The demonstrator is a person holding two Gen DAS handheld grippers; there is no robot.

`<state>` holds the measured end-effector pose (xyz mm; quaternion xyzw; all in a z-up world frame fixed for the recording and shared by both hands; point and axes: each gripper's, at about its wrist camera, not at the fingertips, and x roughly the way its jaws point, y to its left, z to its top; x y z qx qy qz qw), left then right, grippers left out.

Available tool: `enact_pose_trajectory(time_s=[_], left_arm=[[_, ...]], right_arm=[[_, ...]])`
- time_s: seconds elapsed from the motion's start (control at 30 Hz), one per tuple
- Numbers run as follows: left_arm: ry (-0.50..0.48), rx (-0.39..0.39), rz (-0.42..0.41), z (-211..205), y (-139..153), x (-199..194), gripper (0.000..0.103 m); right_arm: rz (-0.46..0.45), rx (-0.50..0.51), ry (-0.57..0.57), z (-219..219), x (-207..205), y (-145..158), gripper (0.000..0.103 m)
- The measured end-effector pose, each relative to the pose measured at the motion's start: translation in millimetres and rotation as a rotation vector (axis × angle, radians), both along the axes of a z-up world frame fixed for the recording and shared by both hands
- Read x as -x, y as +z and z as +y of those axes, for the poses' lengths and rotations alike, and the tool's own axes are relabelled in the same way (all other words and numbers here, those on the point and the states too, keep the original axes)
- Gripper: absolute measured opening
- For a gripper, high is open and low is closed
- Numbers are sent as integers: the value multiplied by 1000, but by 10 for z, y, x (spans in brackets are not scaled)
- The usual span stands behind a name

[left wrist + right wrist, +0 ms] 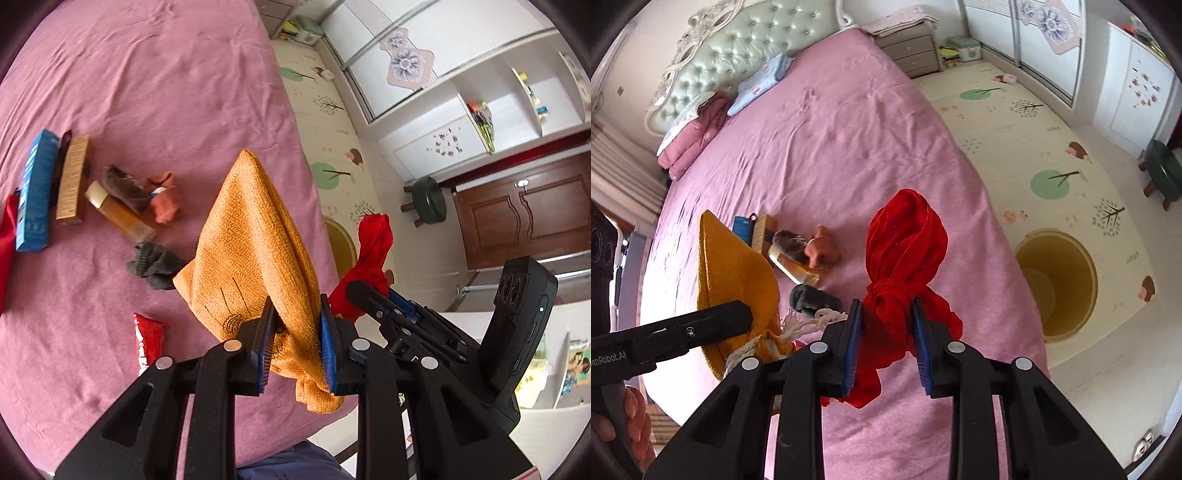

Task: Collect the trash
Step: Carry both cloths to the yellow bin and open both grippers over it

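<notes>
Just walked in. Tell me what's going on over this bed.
A person is working with two handheld grippers above the pink bed. The left gripper is clamped on an orange cloth, and the right gripper is clamped on a red cloth. Boxes, a bottle and socks lie on the sheet; a yellow bin stands on the floor beside the bed.

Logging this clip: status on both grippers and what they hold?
Left gripper shut on orange cloth. Right gripper shut on red cloth. Yellow bin on floor beside bed, path open.
</notes>
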<state>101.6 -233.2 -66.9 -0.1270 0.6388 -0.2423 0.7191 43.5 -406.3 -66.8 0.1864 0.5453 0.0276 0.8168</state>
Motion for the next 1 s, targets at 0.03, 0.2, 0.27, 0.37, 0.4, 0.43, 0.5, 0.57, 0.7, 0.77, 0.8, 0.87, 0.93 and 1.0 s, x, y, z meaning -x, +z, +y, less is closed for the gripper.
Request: enact_pose_trajectory(time_s=[0.03,0.2,0.27,0.37,0.4,0.43,0.5,0.57,0.7,0.77,0.8,0.87,0.93,1.0], left_arm=[[-28,1,2,-138,-13,-27,23],[-168,6,17,-844,-108,-73,23],[-218,7,27,-1114,-176,-96,23],[-281,7,39,-1502,-302,-133,23],[-301,13,49,-1636,-351,-154,23],[-317,14,56,-1755,-401,-174,23],[-347,7,60,-2001,-493,-231,23],[-374,-2,58,-2204,-573,-298,23],[-429,-13,45,-2551,-697,-405,23],[-452,-5,45,-2706,-734,-455,23],[-462,3,41,-2775,-745,-478,23],[-488,24,38,-2911,-757,-523,25],[-514,31,8,-3021,-735,-551,34],[-525,45,-7,-3107,-703,-592,57]], right_arm=[[3,0,-25,-120,47,-1,26],[9,0,-149,-702,240,-50,26],[15,-8,-195,-927,295,-98,26],[37,-24,-261,-1257,345,-225,27],[43,-29,-282,-1369,353,-273,27],[45,-28,-300,-1479,375,-308,27],[60,-25,-321,-1673,363,-406,27],[63,-19,-336,-1831,348,-480,27],[72,-7,-367,-2120,351,-589,27],[74,-5,-386,-2254,336,-624,27],[73,-4,-391,-2311,324,-634,27],[72,8,-400,-2417,291,-641,30],[75,4,-420,-2583,251,-636,49],[75,-2,-459,-2685,259,-630,63]])
